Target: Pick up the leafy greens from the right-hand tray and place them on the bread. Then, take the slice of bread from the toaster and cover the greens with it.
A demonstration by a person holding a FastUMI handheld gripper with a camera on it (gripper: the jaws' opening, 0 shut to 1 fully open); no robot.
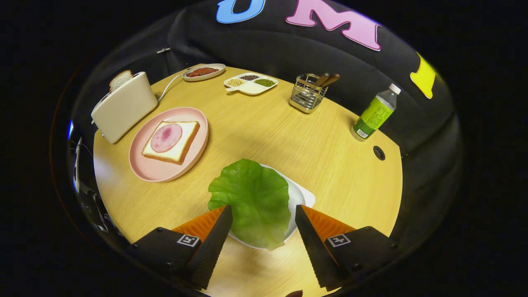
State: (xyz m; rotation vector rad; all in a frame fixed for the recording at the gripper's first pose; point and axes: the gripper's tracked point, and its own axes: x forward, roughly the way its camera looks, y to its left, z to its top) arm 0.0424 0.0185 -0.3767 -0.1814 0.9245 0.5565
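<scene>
Gripper [262, 225] fingers spread wide, holding nothing; lettuce leaf [251, 202] sits between the tips, not pinched yet. Leaf lies on a white tray [303, 198], drooping over its near rim; long axis runs roughly away from the gripper. Target w/ respect to the leaf: pink plate [140, 165] is beyond and to the left, carrying bread [187, 140] w/ a ham slice [166, 137] on top. Toaster [123, 105] w/ second bread slice [120, 79] just past the plate. Utensil rack [307, 94], bottle [375, 113], sectioned dish [251, 83] all far side, well apart; nothing seems to block the leaf-to-plate path.
</scene>
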